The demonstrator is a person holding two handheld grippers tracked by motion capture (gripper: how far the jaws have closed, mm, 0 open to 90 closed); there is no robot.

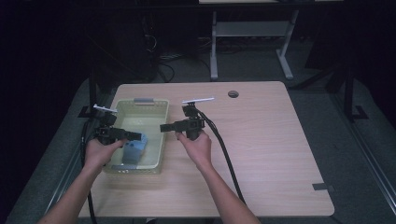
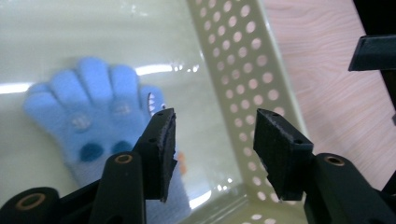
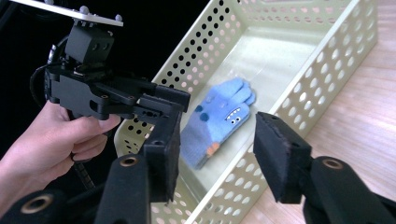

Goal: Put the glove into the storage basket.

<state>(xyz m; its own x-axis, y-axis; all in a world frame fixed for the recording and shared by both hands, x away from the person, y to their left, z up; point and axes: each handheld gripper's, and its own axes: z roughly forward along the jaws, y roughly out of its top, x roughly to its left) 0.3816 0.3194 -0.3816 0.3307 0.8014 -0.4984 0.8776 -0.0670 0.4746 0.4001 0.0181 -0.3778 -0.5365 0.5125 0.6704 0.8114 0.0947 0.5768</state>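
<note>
Left gripper view, jaws apart, empty, above glove [image 2: 93, 126]

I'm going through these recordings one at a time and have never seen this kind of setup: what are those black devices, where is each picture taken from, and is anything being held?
No robot here: a person holds a hand-operated gripper in each hand. The high view looks down on a wooden table from above the person's side. The left gripper hangs over a pale yellow perforated basket; the right gripper is at the basket's right wall.

The other two pictures come from cameras riding on each gripper, looking along its two black jaws. In the left gripper view, the left gripper looks down on a blue child's glove with a monster face lying on the basket's floor. The right gripper view shows the right gripper, the glove and the other hand.

Both grippers stand open, and neither holds anything.
</note>
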